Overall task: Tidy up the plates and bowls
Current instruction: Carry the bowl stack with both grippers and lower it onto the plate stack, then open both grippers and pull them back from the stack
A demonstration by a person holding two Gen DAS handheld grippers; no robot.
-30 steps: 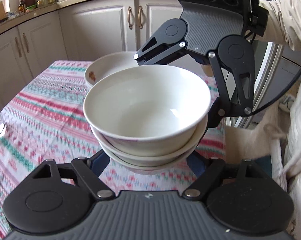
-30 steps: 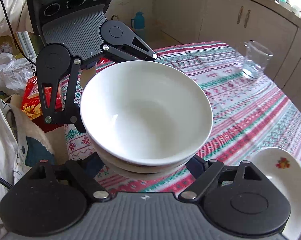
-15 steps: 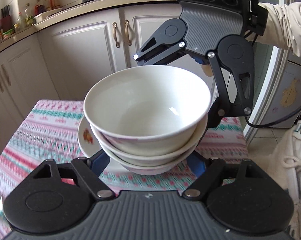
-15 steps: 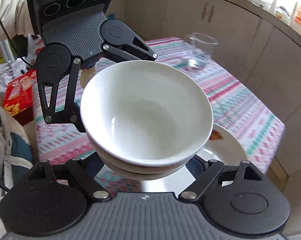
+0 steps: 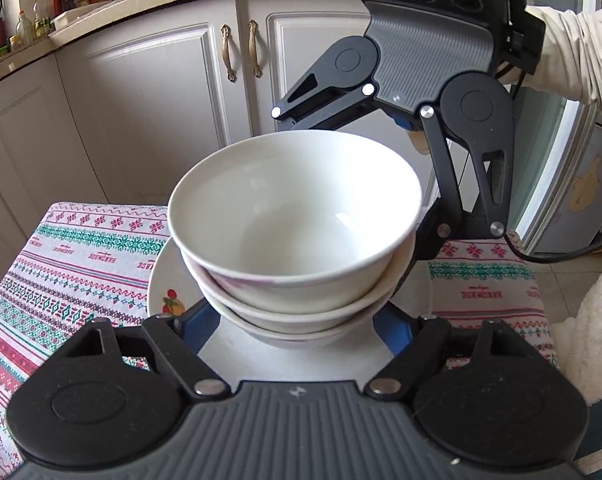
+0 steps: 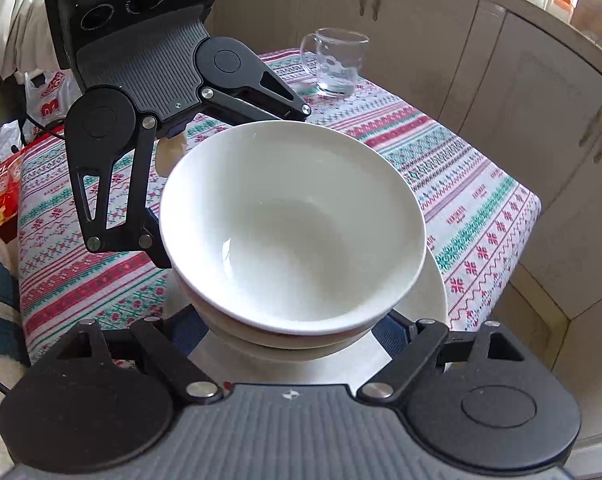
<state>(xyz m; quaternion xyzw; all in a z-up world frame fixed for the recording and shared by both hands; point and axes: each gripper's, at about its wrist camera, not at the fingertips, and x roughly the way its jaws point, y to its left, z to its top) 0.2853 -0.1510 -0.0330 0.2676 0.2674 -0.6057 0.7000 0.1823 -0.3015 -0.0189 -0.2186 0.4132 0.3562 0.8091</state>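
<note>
desk: covered in a striped patterned cloth, cupboards close behind it, and the near corner drops off just beside the plate, so not much slack on that side.

plate: flat on the cloth near that corner, little fruit print on the rim, right under the bowls.

bowls: three white ones nested, hanging over the plate, not down on it as far as I can tell. Ceramic, so stiff, glazed-slick, chippy, and I'd guess heavy as a stack.

left hand-held gripper: jaws clamped on the lower bowls from the near side.

right hand-held gripper: same deal from the opposite side, fingers low on the stack. Low and from both sides looks the safest hold.

mug: glass, far edge, well apart from all this.
</note>
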